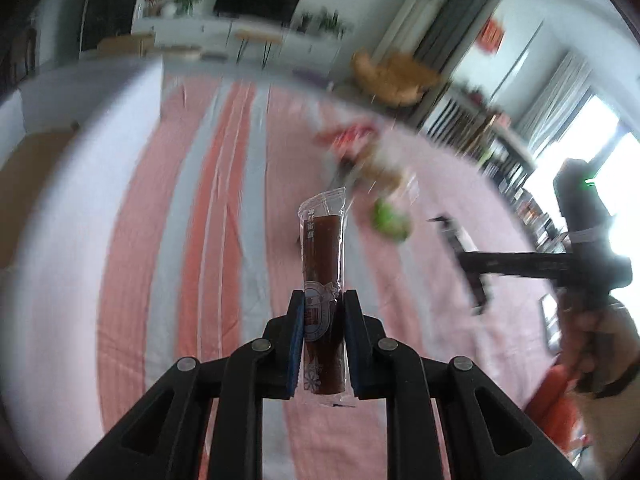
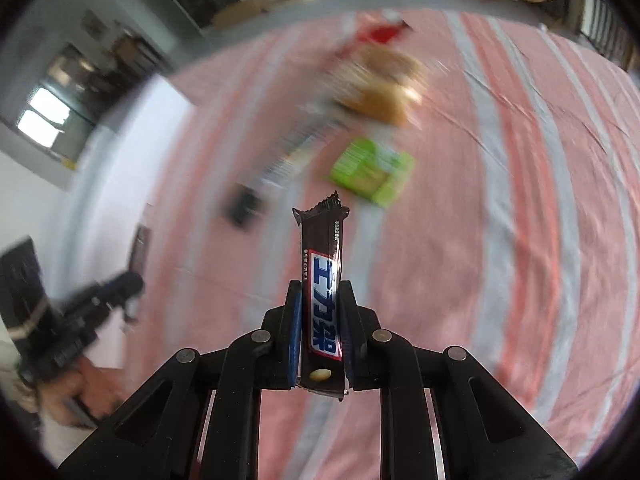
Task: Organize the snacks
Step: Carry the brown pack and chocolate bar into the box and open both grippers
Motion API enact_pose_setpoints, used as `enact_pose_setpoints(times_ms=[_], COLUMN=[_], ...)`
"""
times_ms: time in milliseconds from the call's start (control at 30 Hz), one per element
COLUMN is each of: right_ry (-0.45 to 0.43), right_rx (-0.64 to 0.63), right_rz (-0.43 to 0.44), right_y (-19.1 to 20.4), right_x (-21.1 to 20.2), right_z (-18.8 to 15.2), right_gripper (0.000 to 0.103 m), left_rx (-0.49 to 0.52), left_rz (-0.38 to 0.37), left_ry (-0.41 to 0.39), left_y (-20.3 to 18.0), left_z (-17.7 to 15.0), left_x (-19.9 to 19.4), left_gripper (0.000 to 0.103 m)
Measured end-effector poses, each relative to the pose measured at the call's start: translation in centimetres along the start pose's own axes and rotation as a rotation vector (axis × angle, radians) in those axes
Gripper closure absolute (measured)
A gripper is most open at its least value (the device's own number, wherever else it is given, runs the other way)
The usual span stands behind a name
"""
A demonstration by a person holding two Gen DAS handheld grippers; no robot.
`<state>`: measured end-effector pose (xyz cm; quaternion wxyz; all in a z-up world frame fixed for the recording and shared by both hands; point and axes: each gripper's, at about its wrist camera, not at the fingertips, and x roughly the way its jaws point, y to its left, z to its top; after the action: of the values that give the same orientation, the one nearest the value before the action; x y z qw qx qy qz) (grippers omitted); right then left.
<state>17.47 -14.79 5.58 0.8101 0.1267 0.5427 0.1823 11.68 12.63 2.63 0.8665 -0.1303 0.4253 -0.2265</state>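
Observation:
My left gripper (image 1: pixel 323 300) is shut on a clear-wrapped brown snack stick (image 1: pixel 323 256) that points forward above the striped cloth. My right gripper (image 2: pixel 320 290) is shut on a dark brown chocolate bar (image 2: pixel 322 276) with a blue and white label. Ahead on the cloth lies a blurred pile of snacks: a green packet (image 2: pixel 370 172), tan bread-like packs (image 2: pixel 384 92), a red packet (image 2: pixel 380 32) and a small dark item (image 2: pixel 244 206). The pile also shows in the left wrist view (image 1: pixel 372 168). The right gripper appears at the right of the left wrist view (image 1: pixel 472 264).
A pink, white and orange striped cloth (image 1: pixel 224 208) covers the surface. A white edge (image 1: pixel 60 200) runs along the left. Beyond are a TV cabinet (image 1: pixel 240 36), a wooden chair (image 1: pixel 396 72) and shelves by a window (image 1: pixel 520 176). The other hand-held gripper shows at lower left in the right wrist view (image 2: pixel 80 328).

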Motion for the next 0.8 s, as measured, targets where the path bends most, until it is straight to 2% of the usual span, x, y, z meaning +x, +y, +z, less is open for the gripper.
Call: enact_pose_setpoints(times_ms=[100, 200, 267, 333, 400, 433, 467, 533, 600, 633, 667, 700, 733, 767, 800], right_ry=[-0.040, -0.046, -0.033, -0.017, -0.002, 0.006, 0.013, 0.009, -0.027, -0.049, -0.079, -0.098, -0.131, -0.147, -0.170], right_rx=[-0.061, -0.156, -0.215, -0.271, -0.323, -0.337, -0.338, -0.327, -0.321, -0.311, -0.298, -0.289, -0.276, -0.268, -0.245], right_rz=[0.121, 0.254, 0.326, 0.373, 0.401, 0.407, 0.415, 0.423, 0.391, 0.353, 0.299, 0.262, 0.178, 0.121, 0.003], right_y=[5.9, 13.6, 18.6, 23.2, 26.7, 28.2, 29.1, 28.9, 26.8, 25.4, 23.0, 21.9, 18.4, 17.0, 12.9], right_x=[-1.4, -1.6, -0.8, 0.5, 1.9, 2.7, 3.4, 3.9, 3.9, 3.9, 4.0, 3.9, 4.1, 3.7, 3.9], right_z=[1.7, 2.6, 2.4, 2.1, 1.2, 0.8, 0.3, -0.3, -0.6, -0.7, -0.8, -1.1, -1.4, -2.1, -2.8], right_gripper=[0.086, 0.086, 0.086, 0.085, 0.083, 0.077, 0.070, 0.057, 0.050, 0.043, 0.037, 0.037, 0.037, 0.037, 0.037], left_rx=[-0.033, -0.071, -0.083, -0.094, -0.140, -0.168, -0.200, -0.258, -0.279, -0.271, -0.253, -0.238, -0.221, -0.195, -0.174], left_rz=[-0.013, 0.047, 0.145, 0.278, 0.399, 0.446, 0.480, 0.510, 0.542, 0.553, 0.560, 0.558, 0.547, 0.520, 0.499], left_ry=[-0.128, -0.221, -0.256, -0.279, -0.260, -0.257, -0.257, -0.258, -0.251, -0.242, -0.231, -0.226, -0.226, -0.239, -0.250], left_y=[0.4, 2.9, 4.8, 7.3, 10.2, 11.4, 12.5, 14.3, 15.0, 15.0, 14.7, 14.3, 13.5, 12.4, 11.5], left_z=[0.8, 1.0, 0.8, 0.3, -0.5, -1.0, -1.6, -3.0, -4.2, -4.6, -4.7, -4.8, -4.6, -4.4, -3.8], left_x=[-6.4, -12.2, -15.1, -17.7, -19.3, -19.9, -20.4, -20.9, -20.7, -20.4, -19.7, -19.0, -18.4, -17.8, -17.2], left_gripper=[0.085, 0.085, 0.085, 0.085, 0.082, 0.074, 0.058, 0.038, 0.033, 0.031, 0.031, 0.031, 0.031, 0.031, 0.030])
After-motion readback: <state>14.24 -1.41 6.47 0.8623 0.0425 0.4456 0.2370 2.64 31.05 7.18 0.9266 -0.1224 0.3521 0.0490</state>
